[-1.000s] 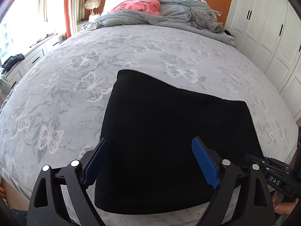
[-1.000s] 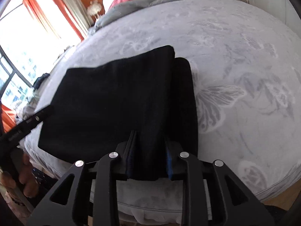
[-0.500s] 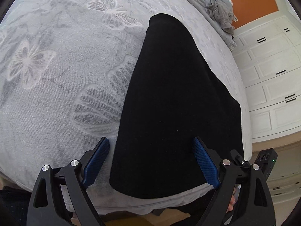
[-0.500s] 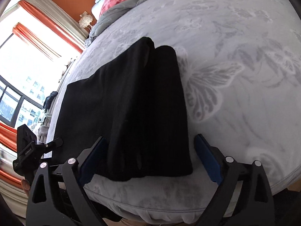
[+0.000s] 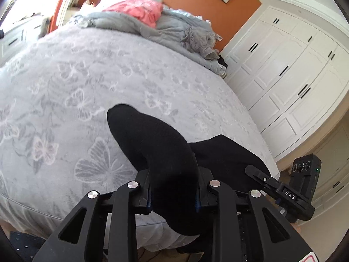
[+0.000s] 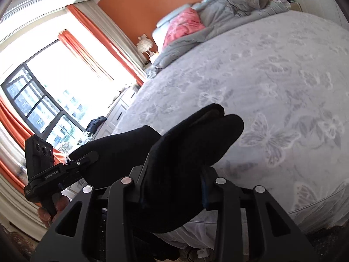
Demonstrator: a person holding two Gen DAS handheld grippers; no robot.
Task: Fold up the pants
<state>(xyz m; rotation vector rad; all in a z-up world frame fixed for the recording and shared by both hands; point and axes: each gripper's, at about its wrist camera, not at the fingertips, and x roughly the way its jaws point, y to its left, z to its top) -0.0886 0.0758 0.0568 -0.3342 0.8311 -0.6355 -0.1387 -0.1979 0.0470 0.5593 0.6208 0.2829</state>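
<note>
The folded black pants [image 5: 157, 144] are held up off the near edge of the bed by both grippers. My left gripper [image 5: 173, 198] is shut on the left end of the pants, which bulge up between its fingers. My right gripper [image 6: 172, 194] is shut on the right end of the pants [image 6: 187, 144]. The middle of the cloth sags between the two. Each view shows the other gripper's body at its side: the right one in the left wrist view [image 5: 290, 194], the left one in the right wrist view [image 6: 50, 172].
The bed [image 5: 87, 76] has a grey butterfly-print cover. A grey duvet [image 5: 187, 35] and a pink pillow [image 5: 139, 8] lie at its head. White wardrobes [image 5: 290, 76] stand on the right. A window [image 6: 37, 102] with orange curtains is on the left.
Both grippers, open around the flat pants half a second ago, have shut on the two ends and lifted the pants off the bed.
</note>
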